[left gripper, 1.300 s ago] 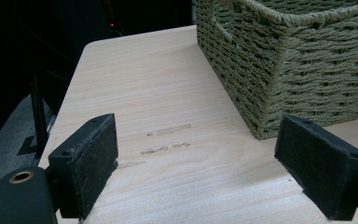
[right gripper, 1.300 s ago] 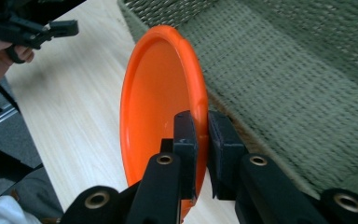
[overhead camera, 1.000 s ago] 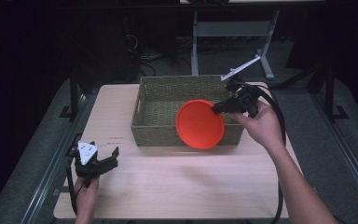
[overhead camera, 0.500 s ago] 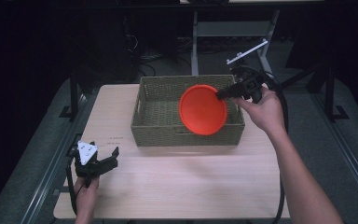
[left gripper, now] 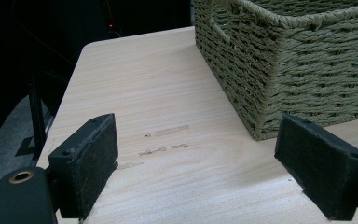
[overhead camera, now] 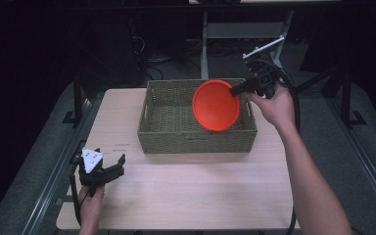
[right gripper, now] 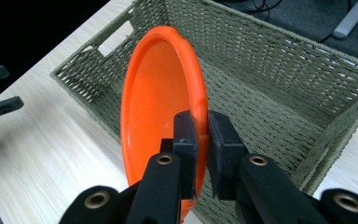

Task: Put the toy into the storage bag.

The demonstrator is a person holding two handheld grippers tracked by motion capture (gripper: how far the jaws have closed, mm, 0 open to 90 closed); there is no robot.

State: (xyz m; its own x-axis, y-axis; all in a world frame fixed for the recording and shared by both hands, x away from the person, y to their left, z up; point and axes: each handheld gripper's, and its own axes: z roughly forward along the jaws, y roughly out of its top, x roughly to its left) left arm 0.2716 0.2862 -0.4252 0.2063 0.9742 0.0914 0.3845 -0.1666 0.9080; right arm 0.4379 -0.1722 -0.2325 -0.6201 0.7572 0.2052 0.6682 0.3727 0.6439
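While the light wooden tabletop (overhead camera: 186, 196) lies bare in front, a woven wicker basket (overhead camera: 196, 134) is seen at its far middle, and an orange plastic bowl (overhead camera: 216, 105) is held tilted on edge over the basket's right half. Compared with a second ago, the bowl has been carried up and away from the basket's near wall to a place above the interior, which suggests it is about to be set down inside. The bowl's rim is pinched between the narrow jaws of the right claw (right gripper: 202, 140), seen close in the right gripper view. The left claw (overhead camera: 108, 171) is rested at the tabletop's near left corner, unmoved, its jaws spread wide and holding nothing, with the basket's corner (left gripper: 265, 93) just ahead.
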